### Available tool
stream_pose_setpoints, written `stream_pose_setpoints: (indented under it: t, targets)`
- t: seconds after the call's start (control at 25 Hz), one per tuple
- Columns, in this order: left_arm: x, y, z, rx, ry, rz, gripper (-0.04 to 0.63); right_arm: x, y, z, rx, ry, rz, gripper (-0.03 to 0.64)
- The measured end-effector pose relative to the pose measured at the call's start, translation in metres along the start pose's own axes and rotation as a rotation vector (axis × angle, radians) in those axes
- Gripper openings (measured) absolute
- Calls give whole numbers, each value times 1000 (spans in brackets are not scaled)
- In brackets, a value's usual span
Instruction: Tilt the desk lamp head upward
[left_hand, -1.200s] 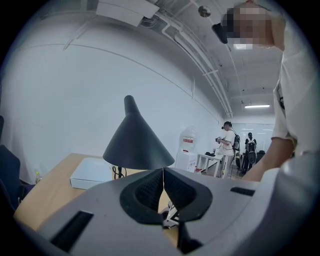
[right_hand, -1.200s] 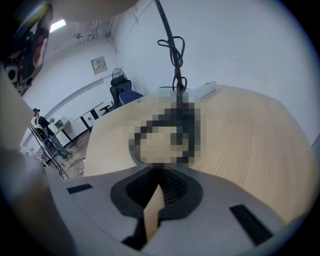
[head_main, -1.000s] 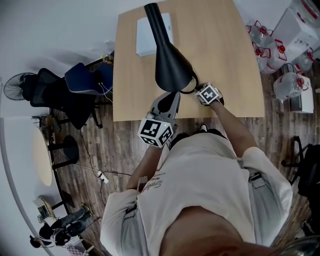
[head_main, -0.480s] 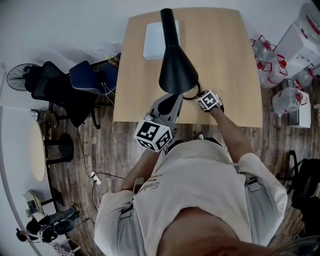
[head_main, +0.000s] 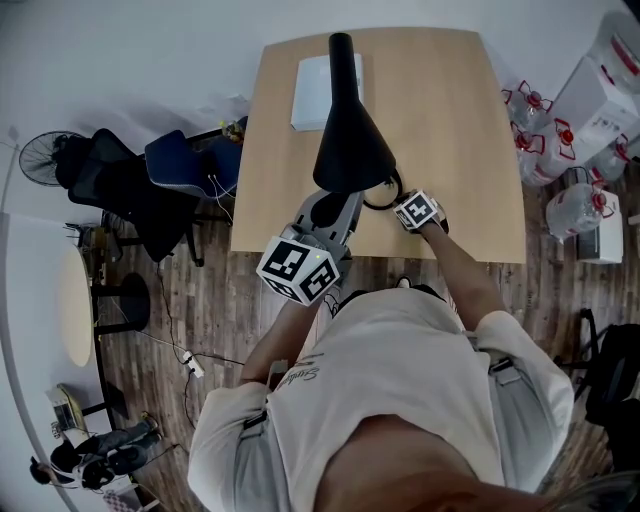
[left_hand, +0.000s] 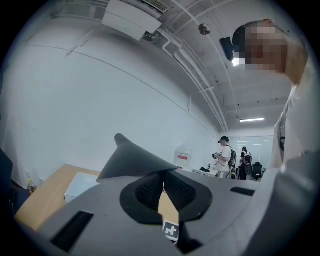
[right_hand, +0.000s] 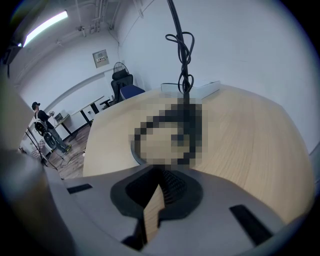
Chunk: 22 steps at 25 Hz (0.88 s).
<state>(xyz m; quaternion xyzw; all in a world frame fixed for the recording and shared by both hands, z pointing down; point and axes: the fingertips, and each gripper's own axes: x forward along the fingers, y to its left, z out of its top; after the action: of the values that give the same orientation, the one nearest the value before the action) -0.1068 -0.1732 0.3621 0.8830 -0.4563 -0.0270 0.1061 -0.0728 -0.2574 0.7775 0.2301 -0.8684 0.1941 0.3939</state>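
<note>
The black desk lamp stands on the wooden table (head_main: 450, 120). Its cone head (head_main: 352, 150) points its wide end toward me, and the neck (head_main: 342, 60) runs to the far edge. My left gripper (head_main: 338, 197) reaches under the head's near rim and is shut on that rim. In the left gripper view the head (left_hand: 132, 159) meets the closed left gripper (left_hand: 163, 180). My right gripper (head_main: 398, 202) is shut, its tips at the ring base (head_main: 384, 196). In the right gripper view the right gripper (right_hand: 162, 175) points at the ring base (right_hand: 133, 149), with the knotted cord (right_hand: 182, 45) above.
A flat white box (head_main: 312, 90) lies on the table behind the lamp. A blue office chair (head_main: 185, 165) and a fan (head_main: 45, 160) stand left of the table, water jugs (head_main: 570, 190) to its right. People (left_hand: 225, 155) stand far off in the room.
The lamp head's wide end has risen and the cone looks shorter from above. My left gripper has come up with it. The right gripper stays at the ring base.
</note>
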Motion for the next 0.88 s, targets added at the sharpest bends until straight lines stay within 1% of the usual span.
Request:
stream_pose_setpoints:
  t: [0.24, 0.44, 0.64, 0.88]
  targets:
    - [0, -6, 17, 12, -29, -8, 15, 0, -1, 1, -16, 9, -3, -5]
    - [-4, -10, 38, -3, -50, -27, 15, 0, 0, 0, 3, 3, 0, -5]
    - [-4, -13, 58, -16, -70, -50, 15, 0, 2, -1, -29, 11, -13, -5]
    - [-1, -16, 73, -16, -85, -52, 15, -1, 1, -2, -24, 8, -13, -3]
